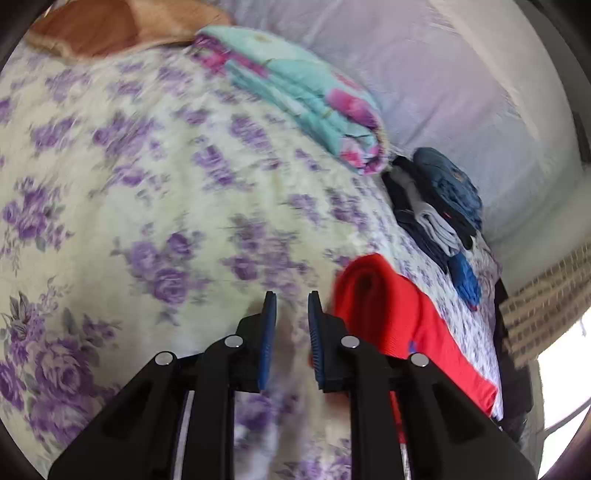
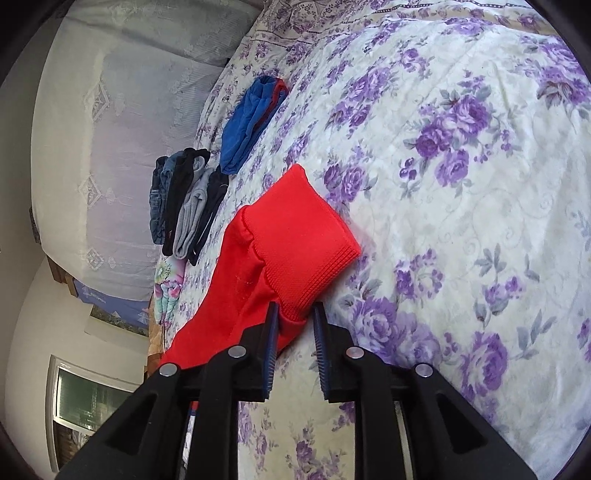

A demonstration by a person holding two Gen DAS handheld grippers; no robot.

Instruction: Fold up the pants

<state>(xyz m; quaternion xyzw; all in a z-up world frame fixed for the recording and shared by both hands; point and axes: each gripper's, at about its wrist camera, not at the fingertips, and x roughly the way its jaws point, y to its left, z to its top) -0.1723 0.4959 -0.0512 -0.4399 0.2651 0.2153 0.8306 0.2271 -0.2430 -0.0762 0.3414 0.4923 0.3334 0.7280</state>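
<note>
The right gripper (image 2: 295,312) stands with its jaws apart, a corner of the red pants (image 2: 291,236) lying in the gap between them; the fabric touches the left finger but is not pinched. The ribbed cuff end of the pants is folded over on top of the rest, which runs back toward the bed's edge. The left gripper (image 1: 292,301) also has its jaws spread, with nothing between them, over bare floral bedspread (image 1: 147,192); the same red pants (image 1: 391,317) lie just beside its right finger, folded over at the far end.

Beyond the pants, near the bed's edge, a row of folded dark, grey and denim garments (image 2: 184,206) lies side by side, with a folded blue garment (image 2: 247,125) next to it, a strip of red showing along its edge. In the left wrist view a rolled turquoise and pink quilt (image 1: 303,96) lies further along the bedspread, and a brown cushion (image 1: 103,29) sits at the far corner. A white lace curtain (image 2: 122,147) hangs beside the bed.
</note>
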